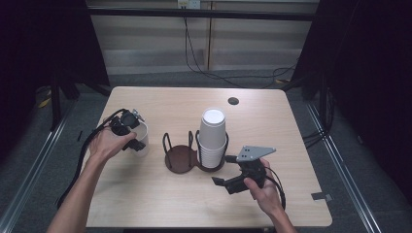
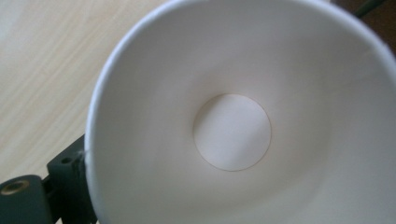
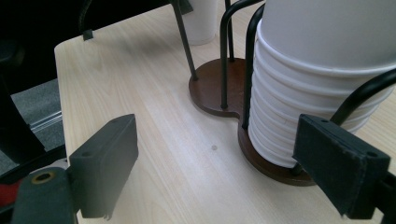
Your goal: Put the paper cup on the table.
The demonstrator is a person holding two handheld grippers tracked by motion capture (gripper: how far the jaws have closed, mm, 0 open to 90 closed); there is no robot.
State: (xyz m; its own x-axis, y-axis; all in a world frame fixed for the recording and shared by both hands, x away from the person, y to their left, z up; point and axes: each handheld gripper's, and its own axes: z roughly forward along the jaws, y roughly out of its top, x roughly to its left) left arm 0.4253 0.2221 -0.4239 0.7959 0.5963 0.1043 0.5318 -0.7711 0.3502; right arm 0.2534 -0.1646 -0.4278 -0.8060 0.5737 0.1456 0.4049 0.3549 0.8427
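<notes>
Gripping a paper cup (image 1: 141,138), left claw (image 1: 132,131) sits beside the holder (image 1: 180,158); right claw (image 3: 215,172) wide

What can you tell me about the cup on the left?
The cup is white, looks like paper, and is empty, with a round flat bottom seen in the left gripper view. It stands upright on the table, left of the holder. The left tongs grip its rim.

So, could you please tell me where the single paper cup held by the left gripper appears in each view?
High view: the single cup stands left of the holder.
Left gripper view: its open inside is seen close up.
Right gripper view: top centre, behind the holder.
Shared landmark: the wooden tabletop.
</notes>
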